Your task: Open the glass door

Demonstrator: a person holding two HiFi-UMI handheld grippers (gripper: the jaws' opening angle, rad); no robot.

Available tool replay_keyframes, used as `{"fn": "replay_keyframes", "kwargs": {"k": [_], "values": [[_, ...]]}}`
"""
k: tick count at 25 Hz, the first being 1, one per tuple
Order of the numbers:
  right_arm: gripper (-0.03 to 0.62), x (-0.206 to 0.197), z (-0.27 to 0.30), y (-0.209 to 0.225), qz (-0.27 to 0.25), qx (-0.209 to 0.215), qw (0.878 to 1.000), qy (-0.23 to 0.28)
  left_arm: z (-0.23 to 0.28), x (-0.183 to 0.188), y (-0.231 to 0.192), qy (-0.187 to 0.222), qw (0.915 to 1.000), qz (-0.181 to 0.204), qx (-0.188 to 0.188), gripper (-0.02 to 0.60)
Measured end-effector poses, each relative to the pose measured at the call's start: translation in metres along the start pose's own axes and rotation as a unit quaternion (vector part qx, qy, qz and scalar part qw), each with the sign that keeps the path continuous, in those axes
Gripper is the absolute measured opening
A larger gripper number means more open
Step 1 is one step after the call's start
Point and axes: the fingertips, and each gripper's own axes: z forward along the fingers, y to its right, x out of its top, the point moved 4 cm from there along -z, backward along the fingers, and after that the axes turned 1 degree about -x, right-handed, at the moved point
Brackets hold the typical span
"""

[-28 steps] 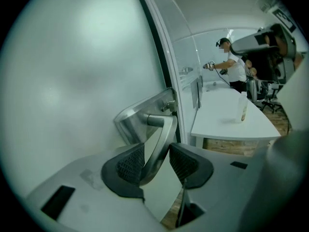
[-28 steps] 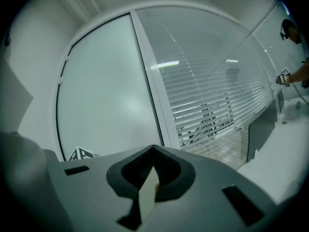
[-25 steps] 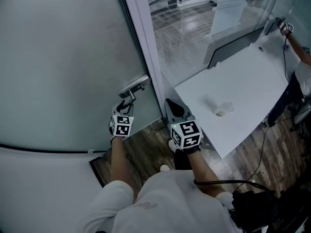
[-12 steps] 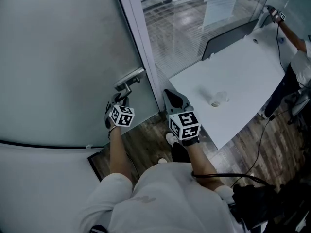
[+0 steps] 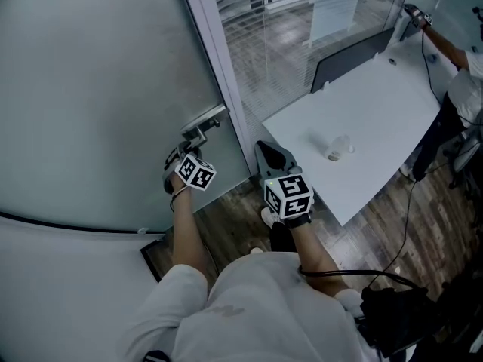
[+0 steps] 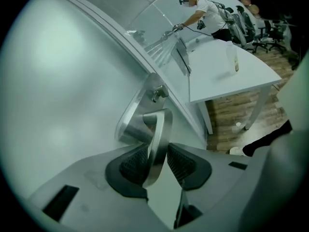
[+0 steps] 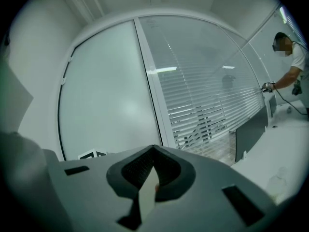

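The frosted glass door (image 5: 98,89) carries a metal lever handle (image 5: 204,127) beside its pale frame (image 5: 223,74). My left gripper (image 5: 189,148) reaches up to that lever. In the left gripper view the lever (image 6: 158,124) runs between the two ribbed pads (image 6: 134,164). The jaws have just been closing and now both pads press on it, so the left gripper (image 6: 157,161) is shut on the lever. My right gripper (image 5: 268,155) hangs to the right of the door frame, shut with nothing in it (image 7: 153,163), and points at the door (image 7: 111,100) and the glass wall.
A glass wall with blinds (image 5: 287,44) runs right of the frame. A white table (image 5: 377,119) with a dark screen (image 5: 351,55) and a clear cup (image 5: 337,151) stands close at the right. Another person (image 5: 464,81) works at its far end. Cables (image 5: 407,225) trail over the wood floor.
My left gripper has rolled about the lever without leaving it, its marker cube now tilted. The right gripper has shifted only slightly beside the frame.
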Motion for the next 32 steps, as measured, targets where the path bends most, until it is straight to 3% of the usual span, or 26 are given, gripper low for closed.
{"fn": "replay_keyframes", "kwargs": {"k": [3, 7, 12, 16, 22, 32], "values": [[0.002, -0.001, -0.009, -0.01, 0.007, 0.0, 1.0, 0.004, -0.001, -0.004, -0.001, -0.002, 0.9999, -0.002, -0.011, 0.126], [0.0, 0.001, -0.028, -0.024, 0.012, 0.007, 1.0, 0.014, -0.008, -0.001, 0.002, 0.017, 0.9998, -0.001, 0.007, 0.127], [0.002, -0.021, -0.053, -0.04, 0.026, -0.001, 1.0, 0.001, -0.006, -0.005, 0.012, 0.029, 0.9992, -0.006, -0.026, 0.127], [0.002, -0.029, -0.069, -0.047, 0.021, -0.01, 1.0, -0.01, -0.008, -0.002, 0.005, 0.045, 0.9989, -0.011, -0.009, 0.127], [0.002, -0.043, -0.1, -0.049, 0.023, -0.032, 0.999, -0.031, -0.02, 0.002, 0.027, 0.064, 0.9979, -0.005, -0.005, 0.127], [0.0, -0.017, -0.107, -0.082, 0.011, 0.037, 0.999, -0.01, -0.059, -0.005, 0.06, 0.083, 0.9965, 0.004, 0.0, 0.127]]}}
